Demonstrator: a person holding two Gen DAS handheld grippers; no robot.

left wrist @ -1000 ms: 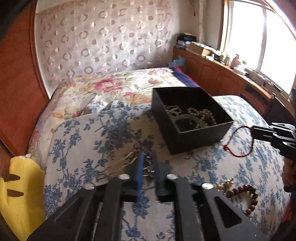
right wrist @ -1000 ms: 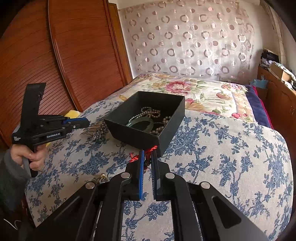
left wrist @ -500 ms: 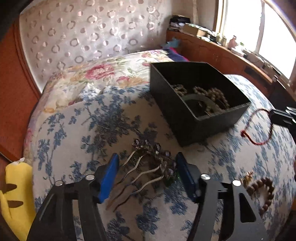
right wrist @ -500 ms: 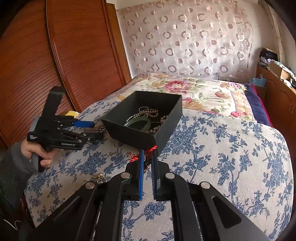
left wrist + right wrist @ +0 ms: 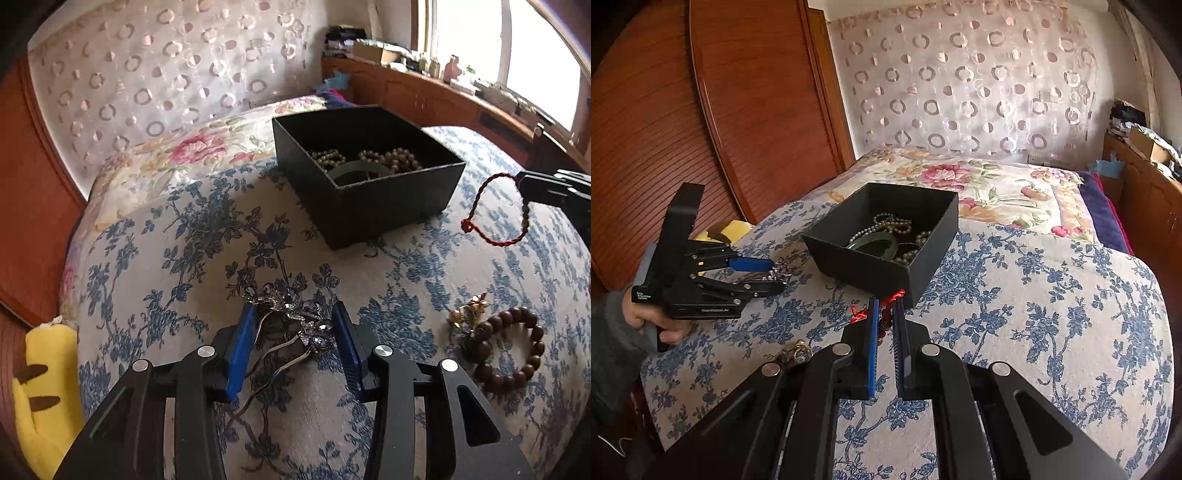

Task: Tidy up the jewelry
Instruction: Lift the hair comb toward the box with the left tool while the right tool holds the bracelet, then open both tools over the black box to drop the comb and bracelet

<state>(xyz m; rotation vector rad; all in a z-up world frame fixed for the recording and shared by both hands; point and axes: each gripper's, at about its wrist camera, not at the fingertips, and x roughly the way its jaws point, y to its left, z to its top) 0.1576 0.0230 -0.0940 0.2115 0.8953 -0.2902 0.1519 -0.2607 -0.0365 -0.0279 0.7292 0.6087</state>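
Observation:
A black open box [image 5: 369, 177] holding bead strings and a green bangle stands on the blue-flowered bedspread; it also shows in the right wrist view [image 5: 882, 240]. My left gripper [image 5: 293, 317] is open, its blue fingers on either side of a jewelled metal hair comb [image 5: 291, 317] lying on the cloth. My right gripper [image 5: 886, 310] is shut on a red cord bracelet [image 5: 495, 210] and holds it just above the cloth beside the box's near corner. In the right wrist view the cord [image 5: 875, 310] pokes out between the fingers.
A brown wooden bead bracelet [image 5: 509, 347] and a small gold charm [image 5: 469, 314] lie on the bedspread right of the comb. A yellow plush toy [image 5: 44, 398] sits at the bed's left edge. A wooden wardrobe [image 5: 701, 110] stands left; a windowsill cabinet [image 5: 461, 99] stands right.
My left gripper opened, dropped toward the cloth and closed in around the hair comb. My right gripper kept hold of the red cord and lifted it slightly near the box.

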